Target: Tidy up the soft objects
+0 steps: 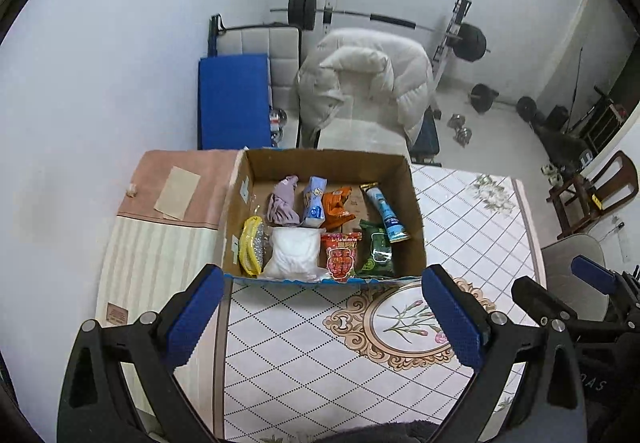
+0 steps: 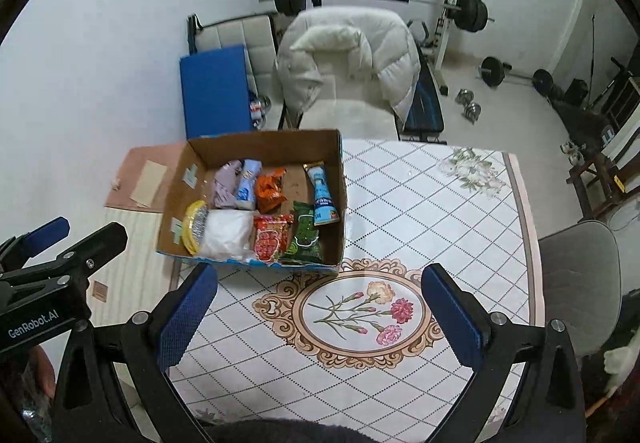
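An open cardboard box (image 1: 416, 203) (image 2: 340, 179) sits on the table's left half. Inside lie a purple cloth (image 1: 282, 201) (image 2: 225, 189), a light blue pack (image 1: 314, 203) (image 2: 246, 185), an orange snack bag (image 1: 336, 207) (image 2: 270, 191), a blue tube (image 1: 386, 211) (image 2: 322, 193), a yellow scrubber (image 1: 252, 249) (image 2: 194, 225), a white bag (image 1: 292, 253) (image 2: 228, 233), a red packet (image 1: 340, 255) (image 2: 271, 239) and a green packet (image 1: 376, 249) (image 2: 304, 235). My left gripper (image 1: 324, 307) hovers open just before the box. My right gripper (image 2: 320, 307) hovers open over the flower medallion, holding nothing.
The tablecloth (image 2: 440, 211) has a diamond pattern and a flower medallion (image 2: 360, 311). A pink mat (image 1: 176, 183) lies left of the box. Behind the table are a chair with a white down jacket (image 1: 360, 83), a blue pad (image 1: 234, 99) and a barbell rack (image 1: 460, 31). A grey chair (image 2: 576, 279) stands at right.
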`<state>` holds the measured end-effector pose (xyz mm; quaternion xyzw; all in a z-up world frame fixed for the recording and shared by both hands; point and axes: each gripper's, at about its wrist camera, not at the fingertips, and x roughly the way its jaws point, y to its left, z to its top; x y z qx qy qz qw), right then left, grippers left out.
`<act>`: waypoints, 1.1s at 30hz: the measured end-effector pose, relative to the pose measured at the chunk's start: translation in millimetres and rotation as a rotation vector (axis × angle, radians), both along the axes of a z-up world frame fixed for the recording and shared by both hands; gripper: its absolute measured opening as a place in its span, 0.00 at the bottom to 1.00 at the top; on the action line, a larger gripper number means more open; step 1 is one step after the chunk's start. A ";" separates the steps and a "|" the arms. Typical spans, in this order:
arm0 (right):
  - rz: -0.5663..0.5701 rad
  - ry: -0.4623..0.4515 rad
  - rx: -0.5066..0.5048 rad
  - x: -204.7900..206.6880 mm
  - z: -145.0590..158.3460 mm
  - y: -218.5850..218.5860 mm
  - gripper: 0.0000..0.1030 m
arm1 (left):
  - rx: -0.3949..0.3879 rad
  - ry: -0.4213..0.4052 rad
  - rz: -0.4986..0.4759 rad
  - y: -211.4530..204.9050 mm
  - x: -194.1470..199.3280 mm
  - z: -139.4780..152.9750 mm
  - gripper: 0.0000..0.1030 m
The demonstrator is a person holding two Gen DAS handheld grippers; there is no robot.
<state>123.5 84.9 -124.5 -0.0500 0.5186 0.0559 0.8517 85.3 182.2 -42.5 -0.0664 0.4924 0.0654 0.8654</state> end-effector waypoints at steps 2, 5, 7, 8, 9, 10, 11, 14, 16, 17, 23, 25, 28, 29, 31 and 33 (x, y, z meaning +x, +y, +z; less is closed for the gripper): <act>0.001 -0.024 -0.006 -9.6 12.1 -0.3 1.00 | 0.003 -0.019 0.002 -1.2 -9.3 11.9 0.98; 0.005 -0.053 -0.003 -24.3 30.7 -1.3 1.00 | 0.007 -0.047 0.003 -2.4 -22.3 27.0 0.98; 0.011 -0.071 -0.010 -31.8 40.2 -0.5 1.00 | 0.004 -0.058 -0.004 -3.4 -28.5 33.1 0.98; 0.013 -0.078 -0.007 -35.2 44.8 -0.7 1.00 | 0.000 -0.062 -0.008 -3.7 -30.5 35.5 0.98; 0.014 -0.083 -0.007 -37.3 48.5 -0.5 1.00 | -0.003 -0.064 -0.011 -3.8 -32.6 38.0 0.98; 0.016 -0.087 -0.008 -39.5 52.3 -0.6 1.00 | -0.002 -0.070 -0.012 -4.4 -34.8 41.2 0.98; 0.016 -0.092 -0.011 -41.4 55.4 -0.7 1.00 | 0.002 -0.075 -0.013 -4.9 -36.4 43.5 0.98; 0.015 -0.107 -0.013 -46.1 63.5 -2.5 1.00 | 0.016 -0.085 -0.013 -6.6 -39.9 48.6 0.98; 0.009 -0.118 -0.018 -48.6 68.0 -4.6 1.00 | 0.017 -0.086 -0.013 -7.3 -41.1 49.8 0.98; 0.005 -0.123 -0.020 -49.2 69.9 -5.4 1.00 | 0.018 -0.085 -0.012 -7.6 -41.5 49.7 0.98; -0.012 -0.147 -0.038 -45.3 70.7 -6.8 1.00 | 0.096 -0.092 0.003 -8.6 -39.4 51.5 0.98; -0.025 -0.150 -0.055 -44.1 68.6 -7.2 1.00 | 0.111 -0.102 0.012 -8.3 -39.1 52.3 1.00; -0.043 -0.159 -0.085 -42.7 65.4 -6.8 1.00 | 0.101 -0.102 0.015 -6.3 -35.9 49.6 1.00; -0.049 -0.157 -0.088 -41.5 64.0 -7.4 1.00 | 0.100 -0.100 0.014 -6.2 -33.9 47.6 1.00; -0.053 -0.157 -0.092 -40.0 62.4 -8.3 1.00 | 0.098 -0.094 0.012 -5.6 -30.0 43.5 1.00; -0.055 -0.156 -0.099 -38.4 61.3 -7.6 1.00 | 0.097 -0.094 0.012 -5.7 -27.4 41.1 1.00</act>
